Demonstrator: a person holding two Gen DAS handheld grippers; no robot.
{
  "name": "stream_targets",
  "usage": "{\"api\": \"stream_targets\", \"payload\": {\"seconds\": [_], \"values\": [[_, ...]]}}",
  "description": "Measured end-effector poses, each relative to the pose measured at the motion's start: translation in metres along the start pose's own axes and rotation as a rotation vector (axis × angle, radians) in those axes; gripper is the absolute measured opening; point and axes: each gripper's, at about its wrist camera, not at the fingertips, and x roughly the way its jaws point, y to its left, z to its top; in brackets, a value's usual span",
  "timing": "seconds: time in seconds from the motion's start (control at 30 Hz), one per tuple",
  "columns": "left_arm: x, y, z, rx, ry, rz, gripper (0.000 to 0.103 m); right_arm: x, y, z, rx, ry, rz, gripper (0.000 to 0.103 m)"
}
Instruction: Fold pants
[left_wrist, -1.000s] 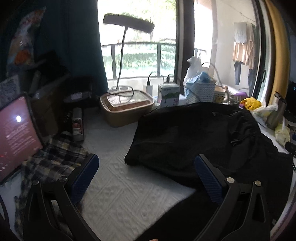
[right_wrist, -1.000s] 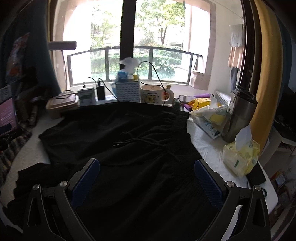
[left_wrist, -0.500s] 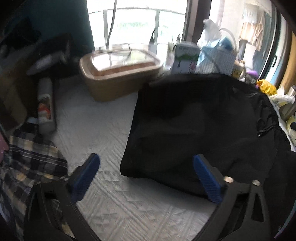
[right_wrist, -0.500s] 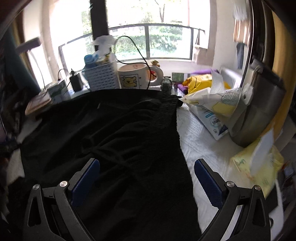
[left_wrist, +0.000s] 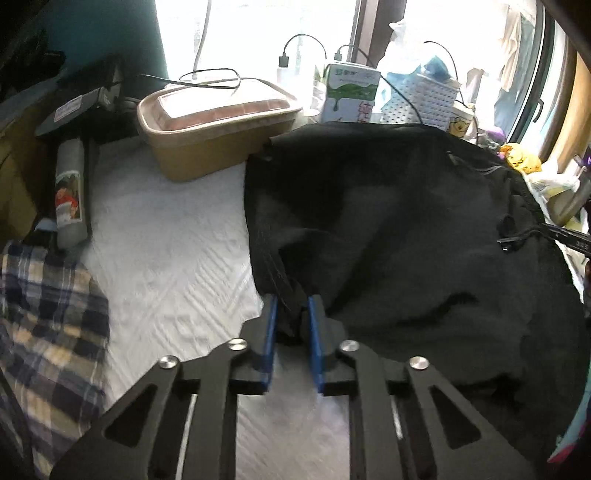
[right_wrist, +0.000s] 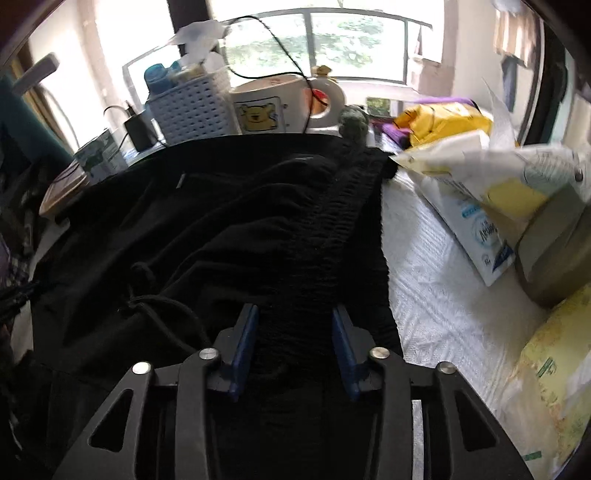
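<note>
Step in hand: taking hold for the fold. The black pants (left_wrist: 388, 229) lie spread on the white quilted table cover (left_wrist: 166, 258). The left gripper (left_wrist: 290, 314) is closing, hem edge pinched between its blue pads. The right gripper (right_wrist: 293, 325) is closing on the ribbed waistband (right_wrist: 343, 221), cloth bunched between the pads. Next move likely: lift both ends together and carry them toward 12 o'clock. Obstacles: the food container (left_wrist: 218, 125) at 11 o'clock, the mug (right_wrist: 273, 103) at 12, the steel flask (right_wrist: 554, 258) at 3 o'clock.
</note>
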Motion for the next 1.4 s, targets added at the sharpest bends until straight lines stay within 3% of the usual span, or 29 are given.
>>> {"api": "stream_targets", "payload": {"seconds": [0.2,0.37,0.57,0.6,0.7,0.9,0.97,1.03,1.13,1.2,1.27,1.33,1.4], "values": [[-0.029,-0.016,-0.024,-0.015,0.035,-0.049,0.010,-0.028,-0.012,-0.008,-0.035,-0.037,-0.066,0.004],[-0.034,-0.022,-0.044,-0.006,0.080,-0.044,0.010,-0.037,-0.027,-0.018,-0.030,-0.028,-0.115,0.000],[-0.044,-0.008,-0.027,-0.021,-0.002,-0.030,0.011,-0.052,-0.045,-0.020,0.019,-0.060,-0.118,0.000],[-0.042,-0.006,-0.021,-0.006,-0.022,0.004,0.017,-0.056,-0.047,-0.019,0.038,-0.072,-0.096,0.000],[-0.034,0.001,-0.008,0.001,-0.062,0.032,0.059,-0.056,-0.043,-0.016,0.039,-0.068,-0.065,0.000],[-0.007,0.004,0.006,0.013,-0.039,0.050,0.061,-0.045,-0.031,-0.009,0.021,-0.070,-0.037,0.003],[-0.004,0.007,0.003,-0.016,-0.022,0.000,0.057,-0.042,-0.029,-0.007,0.013,-0.066,-0.036,0.024],[-0.001,0.002,-0.002,-0.010,-0.008,-0.026,0.027,-0.035,-0.026,-0.004,0.006,-0.051,-0.019,0.103],[-0.002,-0.008,-0.014,0.014,0.001,-0.036,0.010,-0.030,-0.020,-0.002,-0.025,-0.052,0.002,0.103],[-0.007,-0.012,-0.021,0.011,0.004,-0.050,0.007,-0.024,-0.018,0.002,-0.044,-0.042,-0.008,0.101],[-0.012,-0.013,-0.027,-0.007,0.000,-0.065,0.007,-0.016,-0.020,0.004,-0.039,-0.013,0.018,0.088],[-0.018,-0.015,-0.033,-0.018,0.004,-0.069,0.007,-0.005,-0.022,0.004,-0.033,0.019,0.048,0.043],[-0.026,-0.018,-0.038,-0.023,0.011,-0.074,0.007,0.002,-0.022,0.002,-0.046,0.028,0.029,0.030]]}}
